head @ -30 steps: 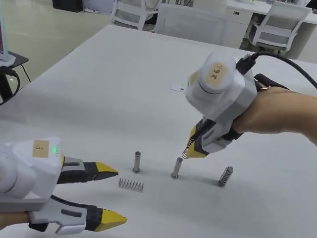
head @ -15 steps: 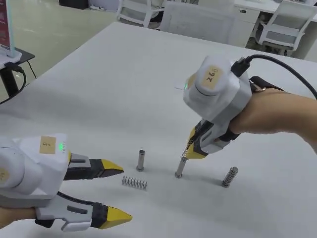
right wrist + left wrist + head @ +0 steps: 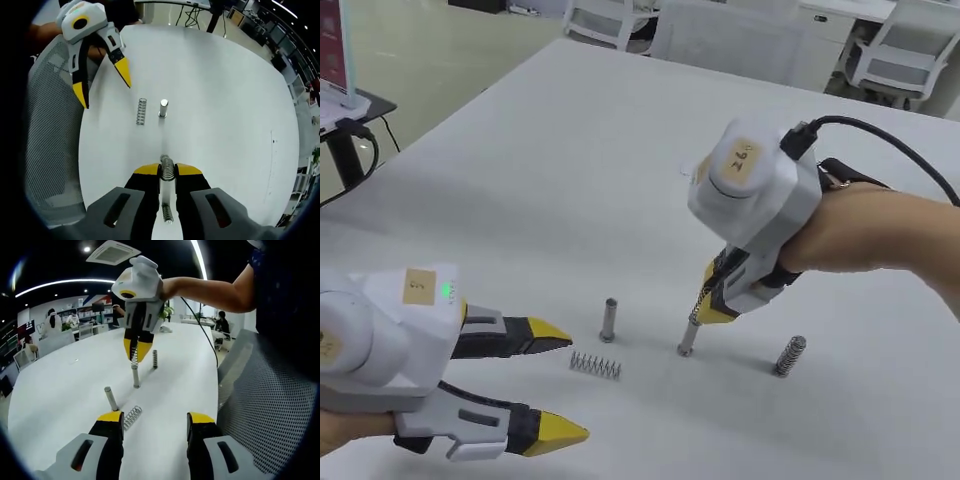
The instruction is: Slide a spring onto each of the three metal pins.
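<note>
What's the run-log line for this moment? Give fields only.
right gripper: shut on held spring, at middle pin tip | left gripper: open, near loose spring | third pin: spring on | bare pin: waiting

Hidden around my jaws
In the head view my right gripper [image 3: 705, 312] covers the top of the middle pin [image 3: 688, 341] with its yellow tips, so I cannot tell whether the spring [image 3: 698, 299] they clamp sits over it or just above; in the right gripper view my own jaws hide that pin. My left gripper [image 3: 573, 388] is cut off by the head view's left and bottom edges. On the desk [image 3: 570, 180], the sprung pin [image 3: 788, 355] has its shaft buried under coils.
</note>
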`<move>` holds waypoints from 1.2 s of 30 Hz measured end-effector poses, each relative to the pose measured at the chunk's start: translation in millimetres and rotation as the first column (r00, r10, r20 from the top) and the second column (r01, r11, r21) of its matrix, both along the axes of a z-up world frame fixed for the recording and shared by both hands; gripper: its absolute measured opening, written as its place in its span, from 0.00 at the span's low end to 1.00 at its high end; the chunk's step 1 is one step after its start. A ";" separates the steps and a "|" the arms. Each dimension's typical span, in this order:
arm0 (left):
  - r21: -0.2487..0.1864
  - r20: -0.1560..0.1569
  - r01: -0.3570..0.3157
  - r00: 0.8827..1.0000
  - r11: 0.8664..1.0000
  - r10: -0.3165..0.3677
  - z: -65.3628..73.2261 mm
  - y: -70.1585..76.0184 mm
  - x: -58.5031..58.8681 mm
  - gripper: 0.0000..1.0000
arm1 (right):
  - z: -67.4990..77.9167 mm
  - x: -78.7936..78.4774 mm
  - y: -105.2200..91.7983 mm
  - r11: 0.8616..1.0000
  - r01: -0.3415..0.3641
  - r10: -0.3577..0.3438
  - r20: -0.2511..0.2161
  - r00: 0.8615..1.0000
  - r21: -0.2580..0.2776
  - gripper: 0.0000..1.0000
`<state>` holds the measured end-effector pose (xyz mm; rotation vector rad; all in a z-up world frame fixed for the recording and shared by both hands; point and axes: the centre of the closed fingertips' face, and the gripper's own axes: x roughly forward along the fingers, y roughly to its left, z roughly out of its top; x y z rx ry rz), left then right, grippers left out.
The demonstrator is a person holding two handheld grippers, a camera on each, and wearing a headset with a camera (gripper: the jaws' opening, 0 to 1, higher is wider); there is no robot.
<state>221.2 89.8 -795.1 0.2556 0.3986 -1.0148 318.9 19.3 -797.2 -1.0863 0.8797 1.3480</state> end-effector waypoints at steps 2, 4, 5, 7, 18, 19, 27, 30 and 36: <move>0.000 0.000 -0.002 1.000 1.000 0.002 0.7 -0.3 -0.4 0.45 | -2.8 -0.4 -0.2 1.000 -0.001 0.001 -0.004 1.000 -0.005 0.09; -0.001 0.001 -0.003 1.000 1.000 0.003 1.5 -0.3 -0.5 0.44 | -5.0 -0.3 -0.2 1.000 -0.001 0.001 -0.007 1.000 -0.008 0.09; -0.002 0.001 -0.003 1.000 1.000 0.003 1.9 -0.5 -0.6 0.44 | -6.2 -1.1 -0.2 1.000 -0.001 0.001 -0.011 1.000 -0.009 0.09; -0.001 0.001 -0.003 1.000 1.000 0.003 2.6 -1.2 -1.0 0.44 | -8.9 -1.0 -0.1 1.000 0.001 -0.001 -0.015 1.000 -0.013 0.09; -0.001 -0.001 -0.003 1.000 1.000 0.003 1.9 -0.5 -1.2 0.44 | -23.1 -3.7 -1.3 0.999 0.012 -0.013 -0.035 0.999 -0.032 0.09; -0.001 -0.002 -0.003 1.000 1.000 0.003 1.6 0.2 -1.1 0.43 | -25.3 -3.8 -1.7 0.999 0.011 -0.012 -0.032 0.999 -0.034 0.09; 0.000 0.000 -0.004 1.000 1.000 0.004 0.9 4.3 0.3 0.43 | -34.7 -4.5 -5.2 0.999 0.019 -0.021 -0.035 0.999 -0.046 0.09; 0.001 0.000 -0.003 1.000 1.000 0.003 0.1 5.1 0.4 0.43 | -37.1 -4.4 -5.0 0.999 0.023 -0.024 -0.036 0.999 -0.045 0.09; 0.001 -0.002 -0.001 1.000 1.000 0.001 0.2 2.8 0.1 0.43 | -41.3 -3.7 -5.8 0.999 0.031 -0.033 -0.044 0.998 -0.045 0.09</move>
